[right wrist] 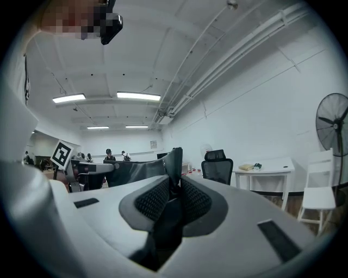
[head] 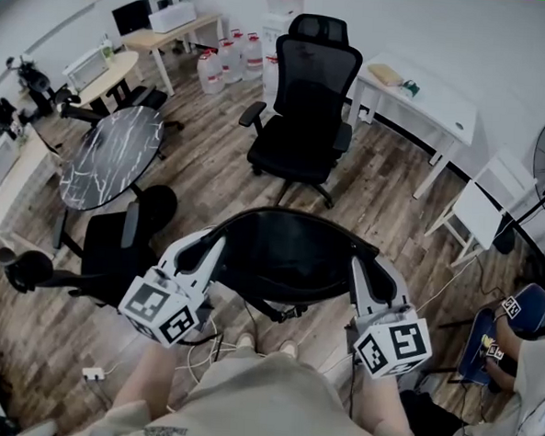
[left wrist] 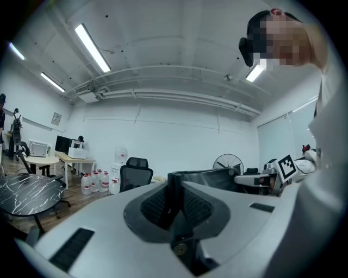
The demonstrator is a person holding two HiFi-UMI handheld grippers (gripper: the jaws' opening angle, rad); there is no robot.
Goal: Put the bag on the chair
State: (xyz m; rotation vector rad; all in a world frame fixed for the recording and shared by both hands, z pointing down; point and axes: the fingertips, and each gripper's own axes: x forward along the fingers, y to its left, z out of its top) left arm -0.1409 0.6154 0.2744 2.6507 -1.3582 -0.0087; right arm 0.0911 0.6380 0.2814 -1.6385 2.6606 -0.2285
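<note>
a black bag (head: 284, 259) hangs in the air just in front of the standing person, about waist height. its mouth is pulled open into a wide oval. the long axis of that opening runs side to side, from one gripper to the other.

the left gripper (head: 215, 248) pinches the bag's left rim. in the left gripper view its jaws are nearly together, with a thin fold of black fabric (left wrist: 175, 187) clamped between the ribbed pads (left wrist: 155, 205). the right gripper (head: 357, 264) does the same on the right rim. in the right gripper view a strip of the bag (right wrist: 174, 163) stands up between the narrowed jaws. the rest of the bag stretches away toward the other gripper. both grippers carry the load, about level with each other.

the target, a black mesh office chair (head: 302, 104), stands straight ahead across bare wood floor (head: 211, 176), well apart from the bag. its headrest is on the far side and its seat (head: 295, 154) faces the person, so the open front is the near side. it sits nearly on the bag's midline, and neither hand looks clearly closer to it.

judging from this, the coming move is a forward carry with both grippers together, then a lowering onto the seat.

off to the left are a second dark chair (head: 114, 244) and a round marble-topped table (head: 110, 156), both out of the direct path.
</note>
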